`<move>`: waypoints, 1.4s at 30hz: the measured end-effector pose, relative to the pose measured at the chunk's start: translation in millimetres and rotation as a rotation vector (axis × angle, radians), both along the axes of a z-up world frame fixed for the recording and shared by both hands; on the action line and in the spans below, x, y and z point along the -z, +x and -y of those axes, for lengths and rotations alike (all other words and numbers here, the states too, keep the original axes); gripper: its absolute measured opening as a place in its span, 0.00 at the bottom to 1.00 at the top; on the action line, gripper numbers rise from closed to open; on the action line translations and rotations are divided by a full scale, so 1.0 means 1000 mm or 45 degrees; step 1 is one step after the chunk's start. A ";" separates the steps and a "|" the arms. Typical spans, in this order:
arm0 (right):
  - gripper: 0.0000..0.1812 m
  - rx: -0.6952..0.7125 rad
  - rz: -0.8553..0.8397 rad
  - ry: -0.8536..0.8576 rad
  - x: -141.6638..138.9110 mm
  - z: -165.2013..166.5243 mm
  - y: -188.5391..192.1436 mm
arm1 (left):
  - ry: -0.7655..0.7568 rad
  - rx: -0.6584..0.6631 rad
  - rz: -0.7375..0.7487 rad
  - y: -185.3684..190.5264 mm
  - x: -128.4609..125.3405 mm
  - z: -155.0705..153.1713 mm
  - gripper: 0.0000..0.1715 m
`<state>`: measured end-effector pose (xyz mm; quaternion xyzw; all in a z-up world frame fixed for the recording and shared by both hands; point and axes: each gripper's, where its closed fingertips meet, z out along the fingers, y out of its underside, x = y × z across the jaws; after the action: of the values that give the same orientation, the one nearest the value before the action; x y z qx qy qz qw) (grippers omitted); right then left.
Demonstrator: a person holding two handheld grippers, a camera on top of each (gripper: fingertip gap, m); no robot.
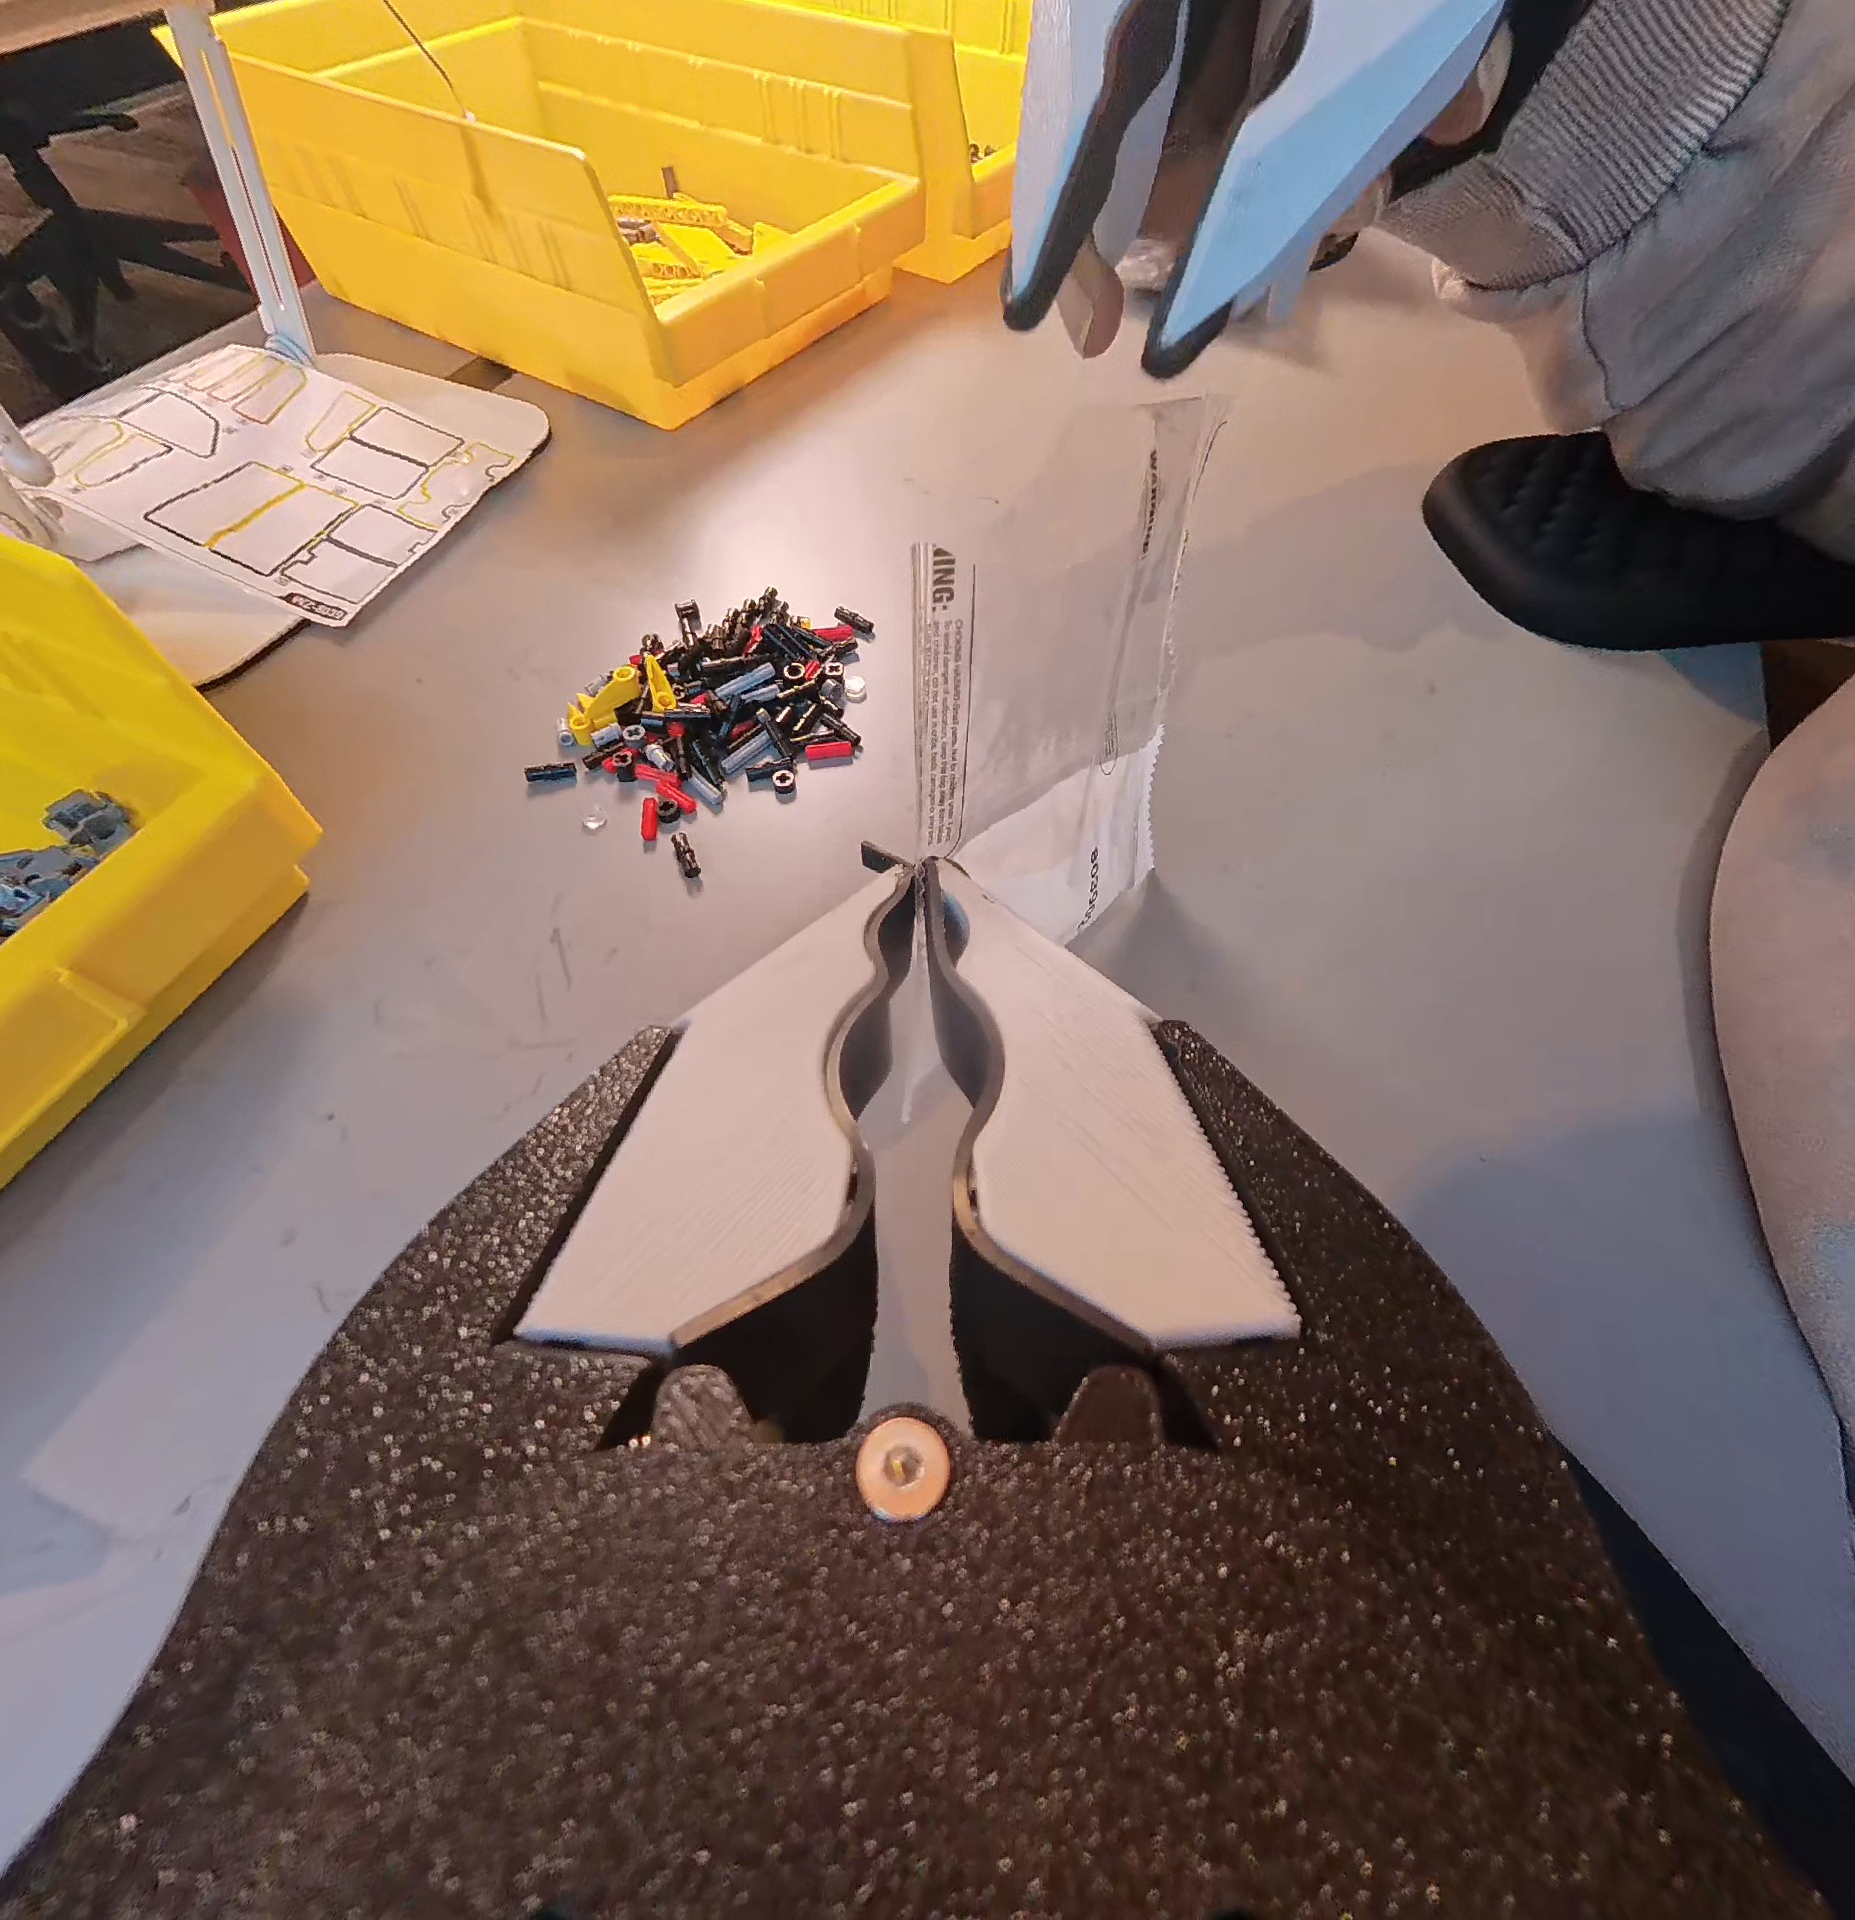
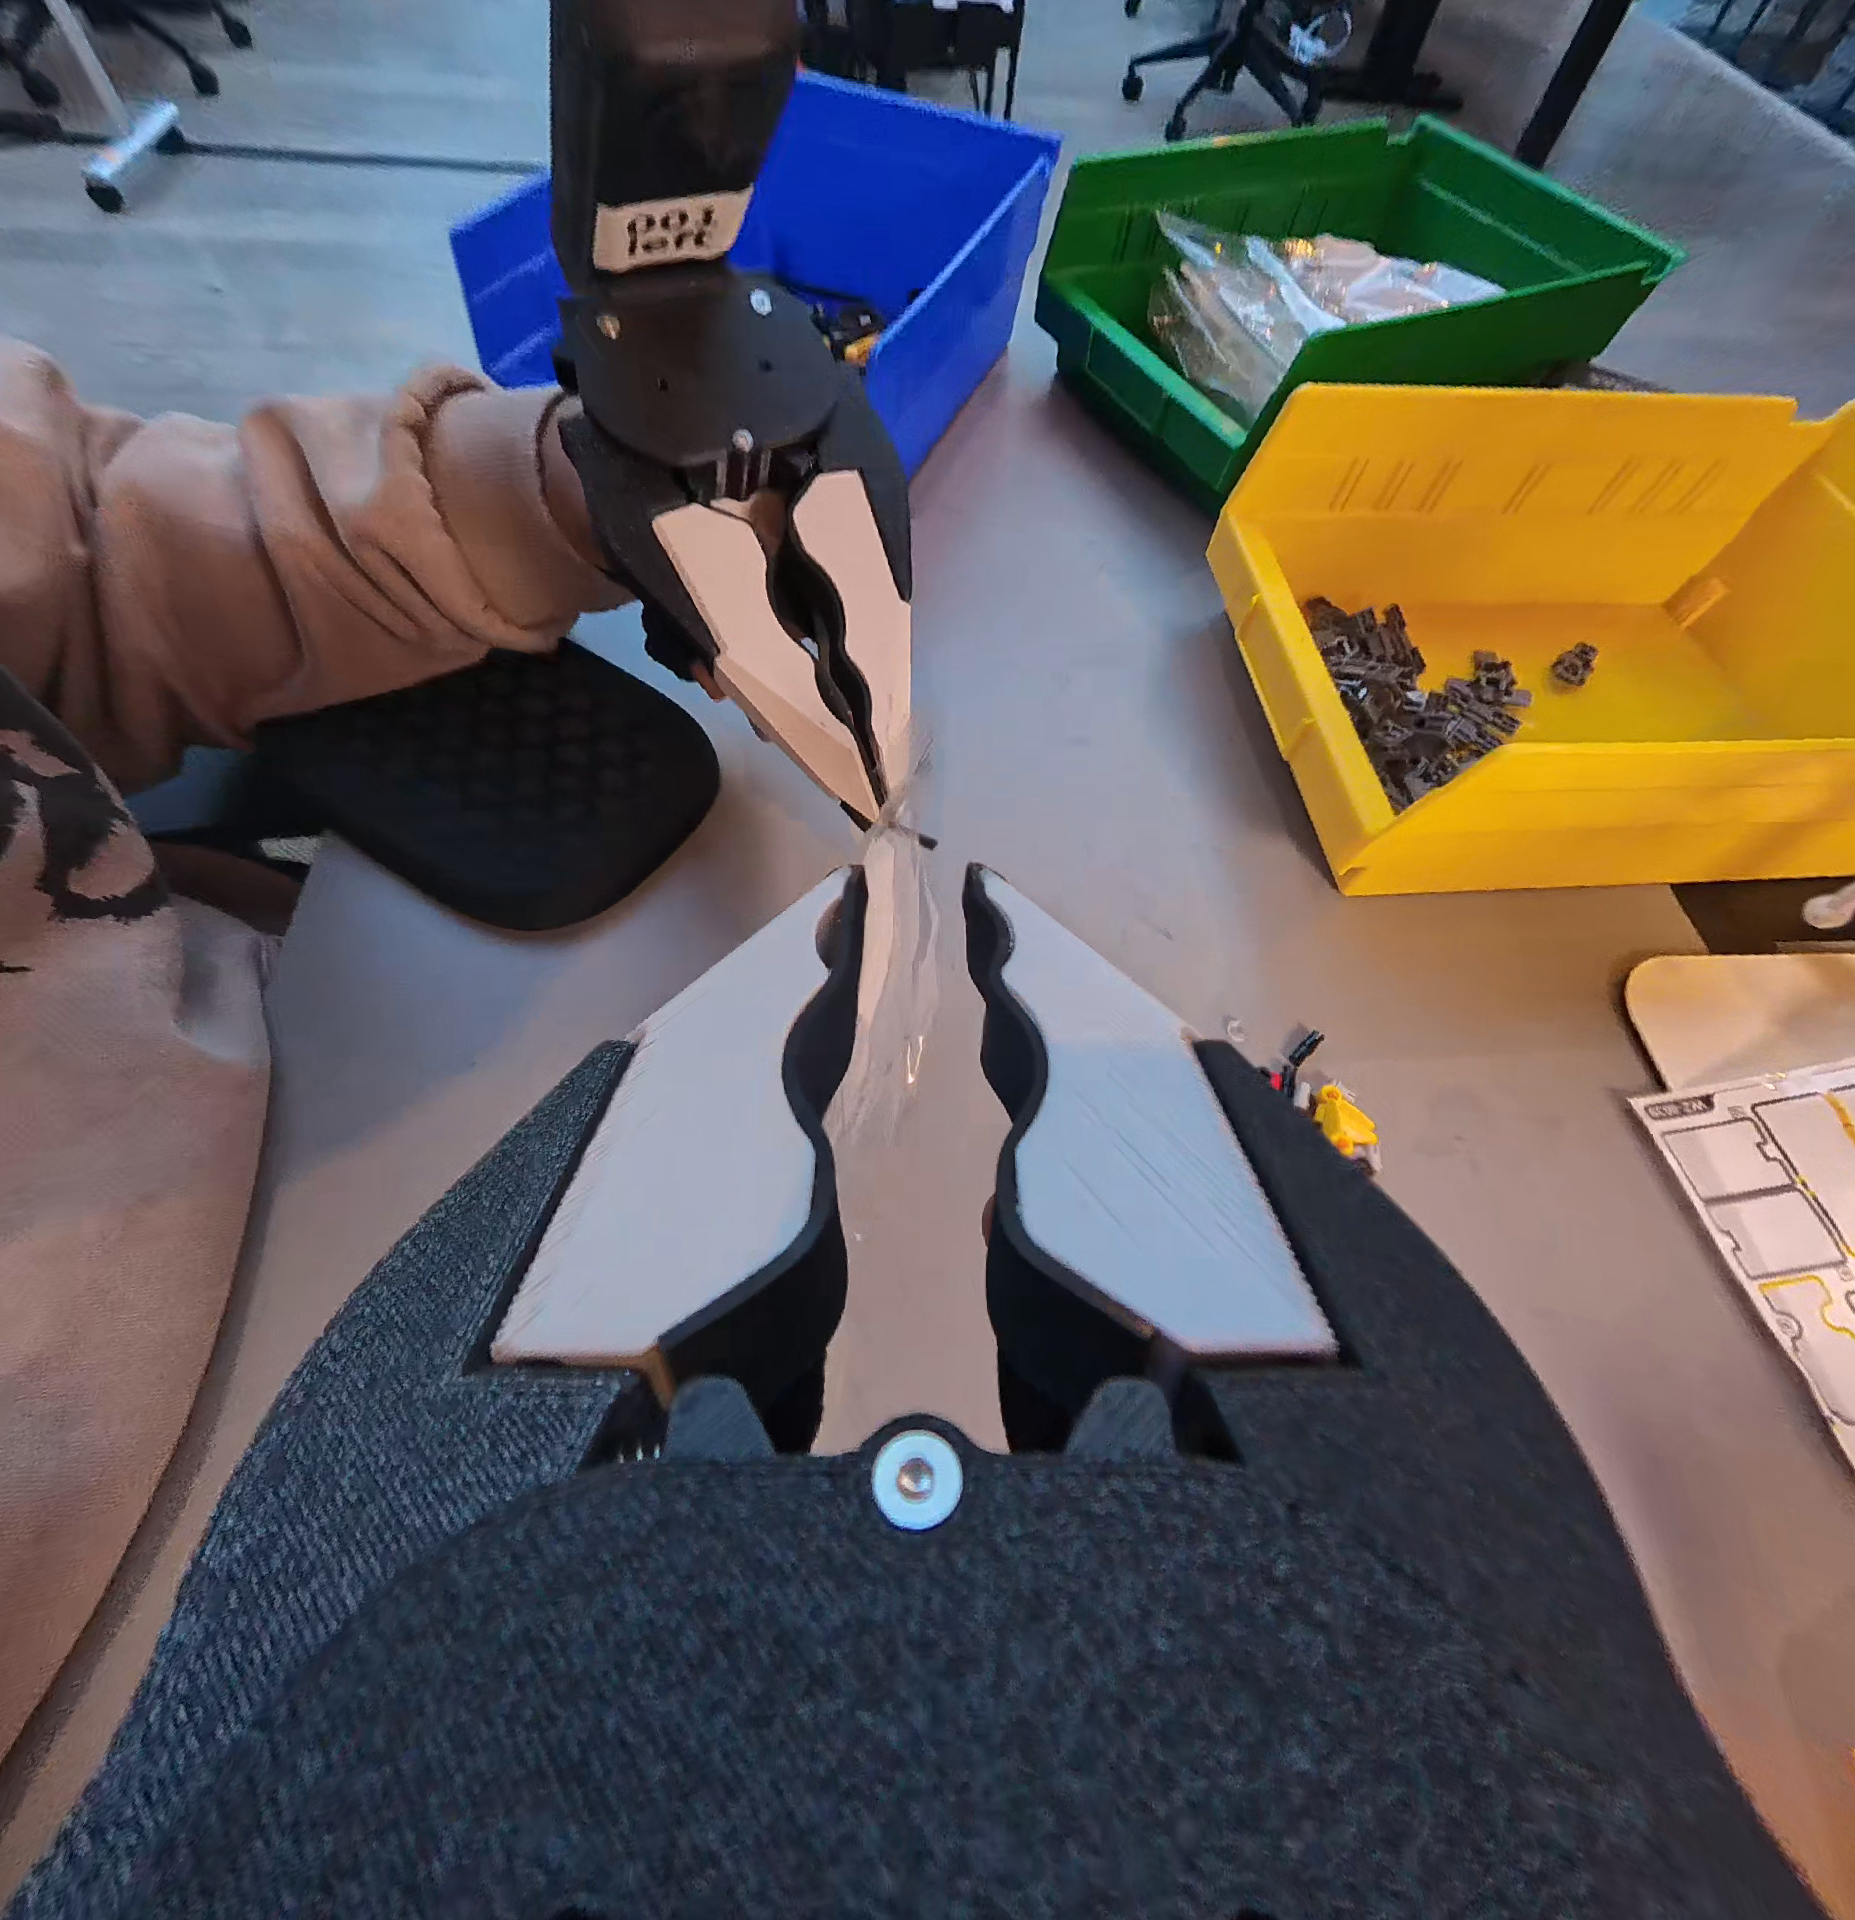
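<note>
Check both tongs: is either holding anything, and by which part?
The left tongs are shut on the clear plastic bag, pinching its bottom corner at the fingertips. The right tongs are open; the bag hangs between their fingers, ungripped.

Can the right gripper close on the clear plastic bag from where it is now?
Probably yes. The right gripper is open, and the clear plastic bag, pinched by the left gripper, already hangs between its fingers with nothing in the way.

Right tool (image 2: 910, 883) parted around clear bag (image 2: 892, 997), left tool (image 2: 873, 805) pinching it
</note>
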<state>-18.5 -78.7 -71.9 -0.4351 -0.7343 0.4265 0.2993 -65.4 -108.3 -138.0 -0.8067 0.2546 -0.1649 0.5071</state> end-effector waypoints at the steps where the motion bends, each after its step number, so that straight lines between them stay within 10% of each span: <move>1: 0.11 -0.005 -0.028 -0.036 -0.007 -0.001 0.002 | 0.012 0.000 -0.002 0.000 -0.001 0.000 0.00; 11: 0.30 -0.115 0.028 0.087 0.011 0.001 0.023 | 0.318 -0.044 -0.219 0.010 -0.022 -0.010 0.00; 20: 0.00 -0.097 0.080 0.332 0.037 -0.008 0.023 | 0.528 -0.092 -0.475 0.021 -0.028 -0.016 0.00; 42: 0.12 0.158 0.434 0.276 0.065 -0.094 0.073 | 0.932 -0.111 -0.932 0.042 -0.050 -0.012 0.07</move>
<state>54.6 15.7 -136.9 -0.5106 -0.7877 0.2460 0.2416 -23.9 -96.3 -88.2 -0.5914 0.4226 0.2489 0.6401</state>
